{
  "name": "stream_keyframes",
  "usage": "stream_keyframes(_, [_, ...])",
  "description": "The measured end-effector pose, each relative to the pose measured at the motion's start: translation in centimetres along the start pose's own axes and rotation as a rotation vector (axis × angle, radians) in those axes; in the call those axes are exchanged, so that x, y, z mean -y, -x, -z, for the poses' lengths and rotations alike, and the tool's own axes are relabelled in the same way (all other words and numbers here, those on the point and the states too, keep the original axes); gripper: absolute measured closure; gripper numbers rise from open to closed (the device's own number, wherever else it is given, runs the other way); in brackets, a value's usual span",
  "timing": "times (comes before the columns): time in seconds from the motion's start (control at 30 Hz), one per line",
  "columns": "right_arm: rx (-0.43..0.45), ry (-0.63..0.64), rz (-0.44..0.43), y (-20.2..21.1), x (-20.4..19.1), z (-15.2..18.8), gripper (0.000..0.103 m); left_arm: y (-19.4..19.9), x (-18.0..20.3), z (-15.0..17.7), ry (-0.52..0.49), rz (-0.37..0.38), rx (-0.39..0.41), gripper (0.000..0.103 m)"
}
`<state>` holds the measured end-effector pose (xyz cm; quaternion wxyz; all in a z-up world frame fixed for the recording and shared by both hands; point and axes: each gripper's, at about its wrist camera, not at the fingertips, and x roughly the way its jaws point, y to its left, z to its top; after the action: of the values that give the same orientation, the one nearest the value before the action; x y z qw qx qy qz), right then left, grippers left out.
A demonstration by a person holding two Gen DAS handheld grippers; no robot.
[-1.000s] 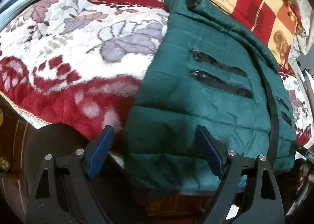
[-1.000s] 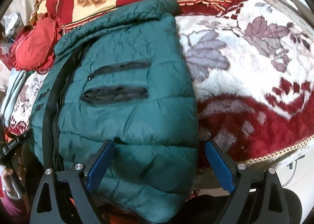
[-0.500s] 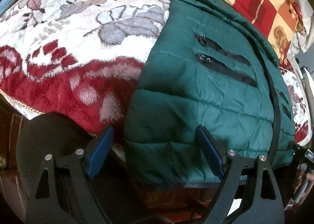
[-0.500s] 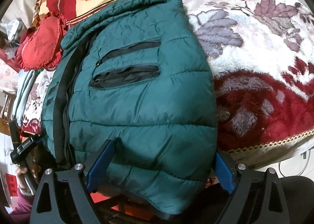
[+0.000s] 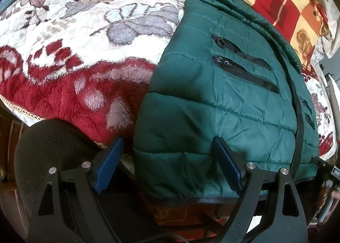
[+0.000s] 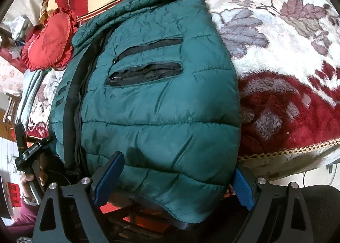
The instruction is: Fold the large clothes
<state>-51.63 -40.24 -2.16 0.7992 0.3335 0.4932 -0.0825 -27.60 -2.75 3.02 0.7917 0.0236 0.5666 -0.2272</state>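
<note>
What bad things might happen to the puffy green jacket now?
1. The green jacket's bottom hem hangs over the bed edge, so it could slide off the fuzzy blanket.
2. It is thick and puffy; the open right tool may pinch only the top layer, leaving a lopsided fold.
3. One pocket zipper gapes open, and a fingertip might snag there.

Left gripper [image 5: 167, 166]: you tipped it down; jacket [image 5: 223, 102] hem now sits deeper between its spread jaws.
Right gripper [image 6: 176, 179]: tipped down likewise; hem corner fills its gap.
</note>
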Motion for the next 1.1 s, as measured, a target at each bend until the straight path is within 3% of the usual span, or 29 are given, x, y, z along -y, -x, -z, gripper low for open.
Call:
stream_keyframes(0.13, [0.013, -0.012, -0.009, 0.1, 0.2, 0.2, 0.013, -0.1, 0.2, 0.0, -0.008, 0.002, -0.002, 0.017])
stream_keyframes(0.2, [0.013, 0.006, 0.004, 0.1, 0.0, 0.3, 0.034, -0.3, 0.3, 0.0, -0.014, 0.014, -0.006, 0.017])
stream_keyframes(0.3, [0.025, 0.030, 0.021, 0.2, -0.3, 0.5, 0.054, -0.5, 0.5, 0.1, -0.032, 0.060, -0.021, 0.017])
stream_keyframes(0.4, [0.040, 0.080, 0.024, 0.6, -1.0, 0.5, 0.069, -0.4, 0.9, 0.1, -0.069, 0.066, -0.019, 0.035])
stream_keyframes(0.47, [0.054, 0.111, 0.020, 1.1, -1.3, 0.3, 0.077, -0.1, 1.0, 0.1, -0.075, 0.060, -0.006, 0.057])
stream_keyframes(0.5, [0.069, 0.114, 0.001, 1.6, -1.3, 0.2, 0.081, 0.2, 1.0, 0.0, -0.074, 0.058, 0.003, 0.063])
stream_keyframes(0.57, [0.100, 0.112, -0.041, 2.7, -1.3, -0.1, 0.085, 0.7, 1.1, -0.1, -0.081, 0.059, 0.017, 0.077])
stream_keyframes(0.77, [0.189, 0.109, -0.126, 5.7, -2.0, -1.3, 0.088, 3.2, 1.6, -0.8, -0.076, 0.109, 0.058, 0.091])
stream_keyframes(1.1, [0.349, 0.066, -0.193, 9.4, -2.5, -5.9, 0.088, 8.8, 3.1, -5.2, -0.100, 0.135, 0.234, 0.091])
